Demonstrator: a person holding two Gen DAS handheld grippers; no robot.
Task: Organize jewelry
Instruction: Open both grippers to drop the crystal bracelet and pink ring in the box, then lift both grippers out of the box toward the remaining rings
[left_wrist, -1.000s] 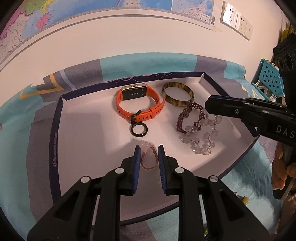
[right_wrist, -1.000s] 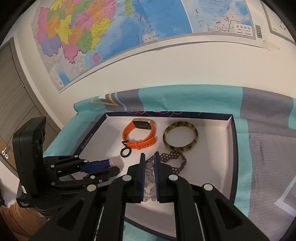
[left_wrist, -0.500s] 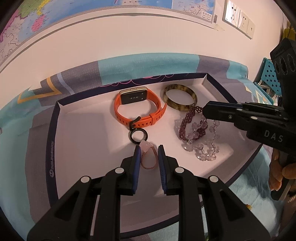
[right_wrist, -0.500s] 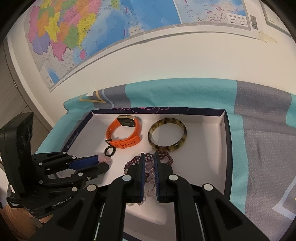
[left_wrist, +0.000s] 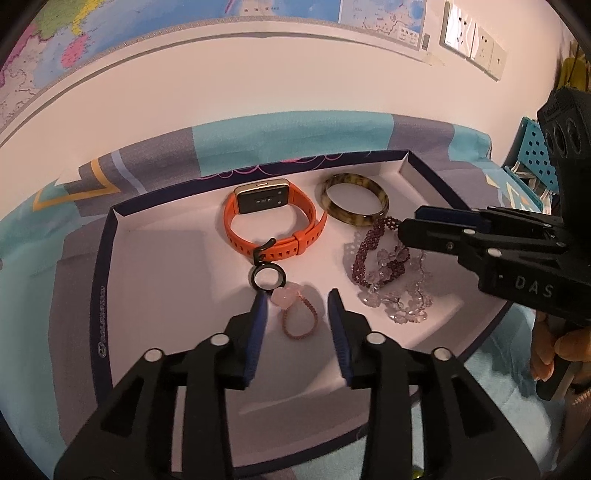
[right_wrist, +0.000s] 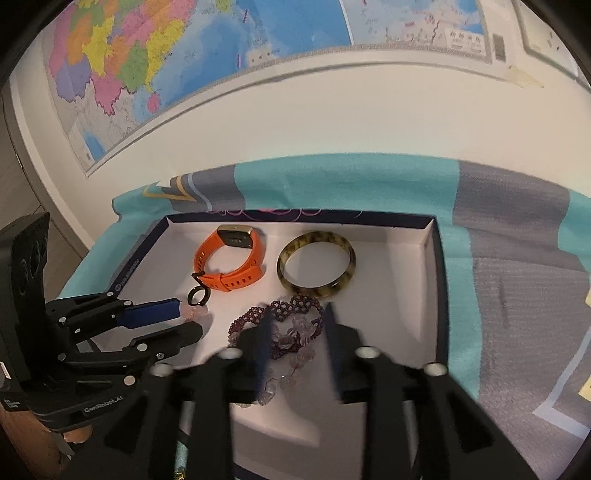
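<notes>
In the white tray (left_wrist: 155, 266) with its dark blue rim, on a teal and grey cloth (right_wrist: 332, 181), five pieces of jewelry lie near one another. The left gripper (left_wrist: 297, 306) is opening, its blue pads apart on either side of a thin pink bead bracelet (left_wrist: 299, 321) with a rose stone, which lies on the tray floor touching neither pad. The right gripper (right_wrist: 297, 332) is opening too, over a tangle of a dark purple beaded bracelet (right_wrist: 291, 314) and a clear crystal bracelet (right_wrist: 280, 373); nothing is clamped.

This looks like a release step: both pieces set down in the near half of the tray. The next move probably calls for lifting both claws straight clear, so that no pad drags a strand along.

At the far side lie an orange rubbery watch (left_wrist: 275, 221), smooth and ribbed with holes, and to its right a glossy mottled bangle (left_wrist: 354, 199), rigid and round. A small black ring (left_wrist: 269, 277) sits just beside the watch strap.
</notes>
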